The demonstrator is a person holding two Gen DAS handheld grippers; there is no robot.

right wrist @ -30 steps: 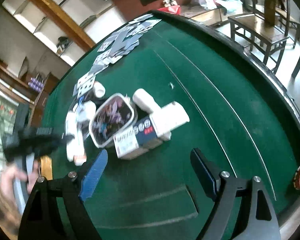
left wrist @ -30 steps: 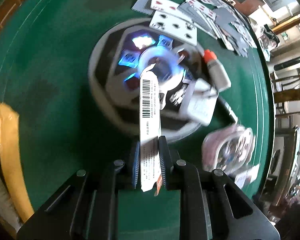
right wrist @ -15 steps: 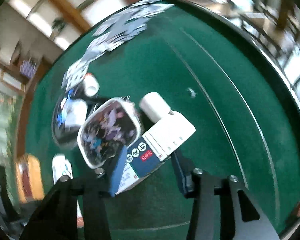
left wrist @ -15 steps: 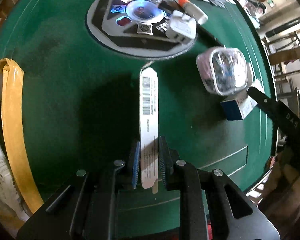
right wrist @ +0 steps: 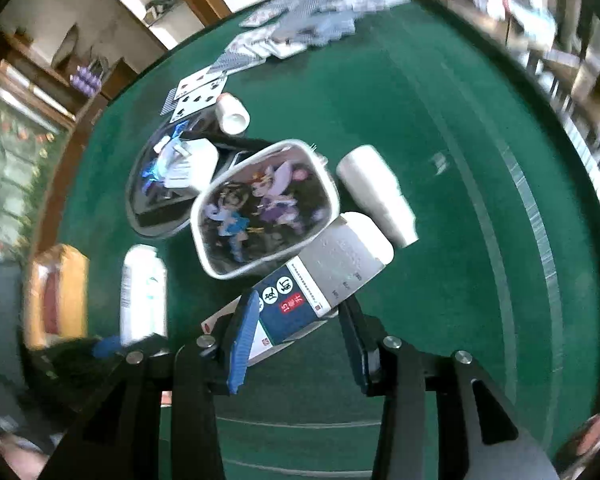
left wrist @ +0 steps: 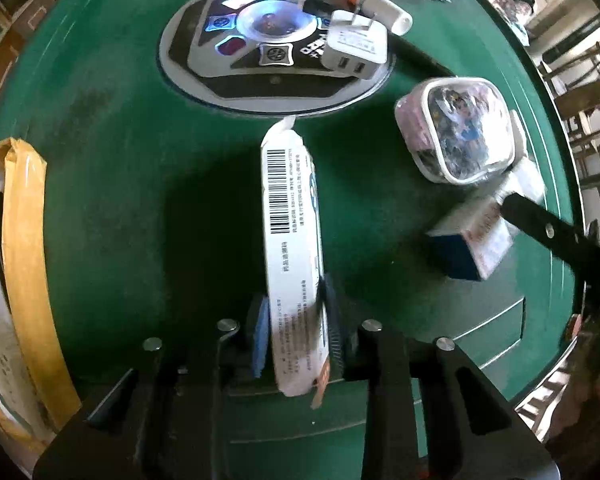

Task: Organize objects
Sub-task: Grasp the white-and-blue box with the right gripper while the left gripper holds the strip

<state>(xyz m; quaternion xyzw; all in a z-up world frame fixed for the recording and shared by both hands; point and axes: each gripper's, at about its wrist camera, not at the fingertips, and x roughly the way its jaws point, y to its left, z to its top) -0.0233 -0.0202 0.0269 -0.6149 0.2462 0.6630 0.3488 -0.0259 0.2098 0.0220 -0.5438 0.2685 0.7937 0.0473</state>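
Note:
My left gripper (left wrist: 296, 332) is shut on a long white packet (left wrist: 292, 216) with a barcode, held low over the green felt table (left wrist: 120, 184). The packet also shows in the right wrist view (right wrist: 144, 292). My right gripper (right wrist: 300, 332) has its jaws around the near end of a blue and white box (right wrist: 320, 280) on the felt, about touching its sides. The box shows in the left wrist view (left wrist: 472, 240). A white-rimmed case (right wrist: 260, 208) with cartoon figures lies just beyond the box.
A round grey panel (left wrist: 276, 52) with lit buttons carries a white charger (left wrist: 356, 48). A white tube with an orange cap (left wrist: 380, 8), a white cylinder (right wrist: 376, 196) and playing cards (right wrist: 300, 28) lie further off. A yellow-edged container (left wrist: 24, 240) stands at the left.
My left gripper has pulled back from the panel with the packet. My right gripper has moved in on the blue and white box and narrowed its jaws around it.

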